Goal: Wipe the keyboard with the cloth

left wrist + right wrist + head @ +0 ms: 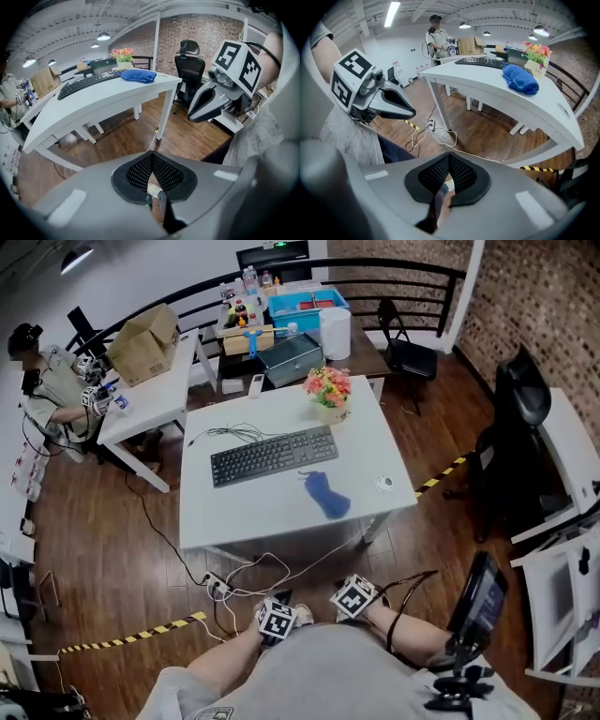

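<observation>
A black keyboard (272, 456) lies across the middle of the white table (281, 521). A crumpled blue cloth (325, 493) rests just in front of the keyboard's right end. Both grippers hang low by my body, short of the table's near edge; only their marker cubes (277, 618) (354, 596) show in the head view. My left gripper (152, 157) is shut with nothing in it, and keyboard (89, 82) and cloth (138, 75) sit far ahead of it. My right gripper (450, 157) is shut too and holds nothing, with the cloth (520, 78) well beyond it.
A flower pot (328, 390) stands behind the keyboard, and a small round object (384, 485) lies at the table's right edge. A power strip with loose cables (220, 585) is on the floor between me and the table. A black office chair (520, 390) is at right, and a person (56, 381) sits at a far-left desk.
</observation>
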Demonstrator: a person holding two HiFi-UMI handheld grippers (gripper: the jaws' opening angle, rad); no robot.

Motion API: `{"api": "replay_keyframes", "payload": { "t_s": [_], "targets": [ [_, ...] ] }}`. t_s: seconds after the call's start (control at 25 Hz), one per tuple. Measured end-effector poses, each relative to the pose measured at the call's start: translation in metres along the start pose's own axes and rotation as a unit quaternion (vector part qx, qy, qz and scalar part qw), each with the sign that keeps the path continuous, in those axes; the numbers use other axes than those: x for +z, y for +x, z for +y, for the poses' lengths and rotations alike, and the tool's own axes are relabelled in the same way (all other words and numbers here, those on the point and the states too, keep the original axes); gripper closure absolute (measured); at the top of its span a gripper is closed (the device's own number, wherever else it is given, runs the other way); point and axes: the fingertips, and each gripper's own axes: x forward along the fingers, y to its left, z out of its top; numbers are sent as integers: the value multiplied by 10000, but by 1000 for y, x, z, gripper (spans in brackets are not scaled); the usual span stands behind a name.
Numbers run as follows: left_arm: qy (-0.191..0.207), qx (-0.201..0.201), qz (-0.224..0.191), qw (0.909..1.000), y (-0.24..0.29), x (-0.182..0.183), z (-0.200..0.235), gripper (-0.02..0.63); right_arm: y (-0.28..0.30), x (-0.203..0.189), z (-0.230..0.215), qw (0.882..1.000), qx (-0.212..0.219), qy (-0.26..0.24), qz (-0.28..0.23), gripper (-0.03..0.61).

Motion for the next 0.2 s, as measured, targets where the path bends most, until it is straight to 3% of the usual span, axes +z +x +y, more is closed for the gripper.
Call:
{"api": "replay_keyframes", "payload": {
  "t_s": [0.2],
  "targets": [
    [126,-83,0,9999,2,1,-8,620,0,1,-3,10000,-38,18,-16,572]
  ]
}}
